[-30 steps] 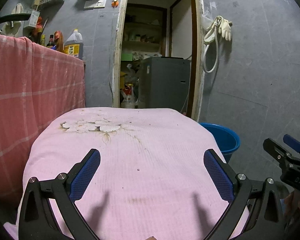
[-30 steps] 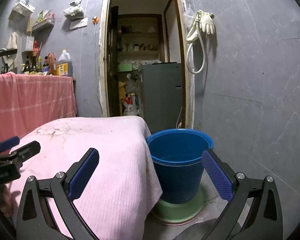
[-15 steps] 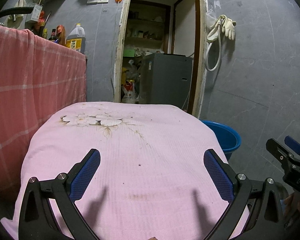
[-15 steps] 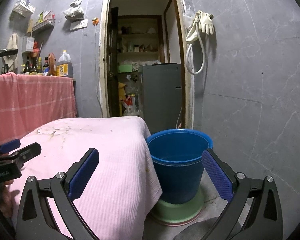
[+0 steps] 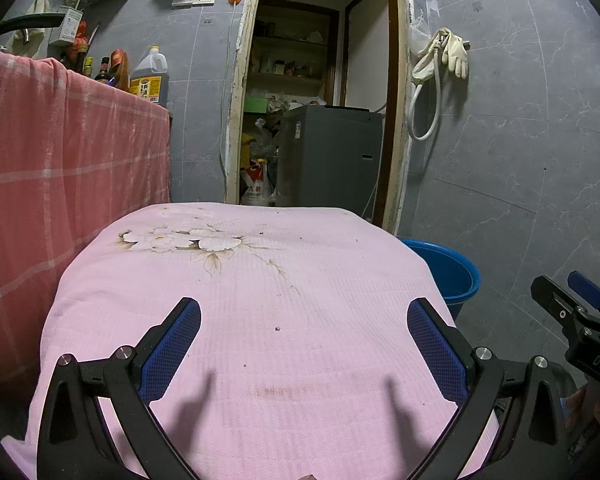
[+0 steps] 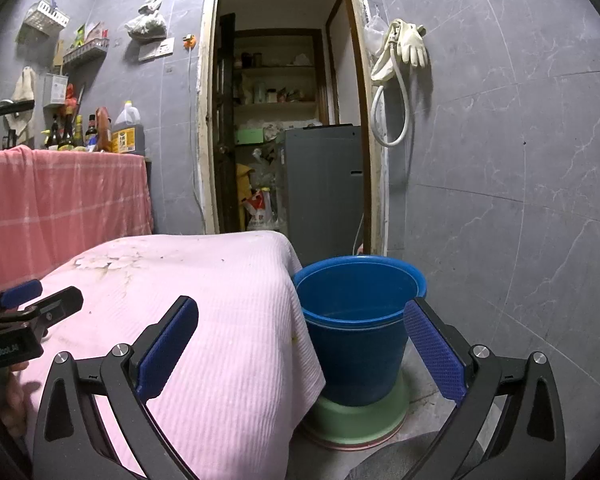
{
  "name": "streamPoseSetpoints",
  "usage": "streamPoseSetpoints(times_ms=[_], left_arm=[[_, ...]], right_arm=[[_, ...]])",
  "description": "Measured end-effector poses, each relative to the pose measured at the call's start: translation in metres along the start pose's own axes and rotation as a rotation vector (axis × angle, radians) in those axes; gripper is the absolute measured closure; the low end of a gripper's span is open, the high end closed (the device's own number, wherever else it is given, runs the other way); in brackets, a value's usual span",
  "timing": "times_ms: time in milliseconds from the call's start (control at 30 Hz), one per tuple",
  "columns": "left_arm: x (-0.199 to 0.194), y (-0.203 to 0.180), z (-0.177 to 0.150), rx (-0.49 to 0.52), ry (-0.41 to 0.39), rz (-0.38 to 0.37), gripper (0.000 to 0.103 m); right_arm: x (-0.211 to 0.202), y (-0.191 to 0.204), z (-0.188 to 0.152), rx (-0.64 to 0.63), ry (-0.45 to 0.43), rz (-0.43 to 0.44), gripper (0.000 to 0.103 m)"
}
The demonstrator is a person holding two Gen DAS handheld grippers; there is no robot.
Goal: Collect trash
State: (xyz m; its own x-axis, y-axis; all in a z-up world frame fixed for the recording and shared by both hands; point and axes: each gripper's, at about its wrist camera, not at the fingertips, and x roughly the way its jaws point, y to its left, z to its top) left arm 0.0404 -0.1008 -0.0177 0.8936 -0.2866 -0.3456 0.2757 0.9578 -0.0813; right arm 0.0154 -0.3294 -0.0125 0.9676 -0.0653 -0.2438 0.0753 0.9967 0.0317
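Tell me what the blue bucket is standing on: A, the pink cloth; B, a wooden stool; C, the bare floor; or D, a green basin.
D: in the right wrist view the bucket rests on a green basin on the floor, beside the hanging edge of the pink cloth.
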Motion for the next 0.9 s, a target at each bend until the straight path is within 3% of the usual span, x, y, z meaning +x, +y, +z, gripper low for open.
streamPoseSetpoints(times_ms=[900], left_arm=[[-0.0002, 0.0009, -0.0004, 0.001, -0.001, -0.001, 0.002]], right_arm=[[-0.0001, -0.0002, -0.0005, 0.001, 0.000, 0.001, 0.000]])
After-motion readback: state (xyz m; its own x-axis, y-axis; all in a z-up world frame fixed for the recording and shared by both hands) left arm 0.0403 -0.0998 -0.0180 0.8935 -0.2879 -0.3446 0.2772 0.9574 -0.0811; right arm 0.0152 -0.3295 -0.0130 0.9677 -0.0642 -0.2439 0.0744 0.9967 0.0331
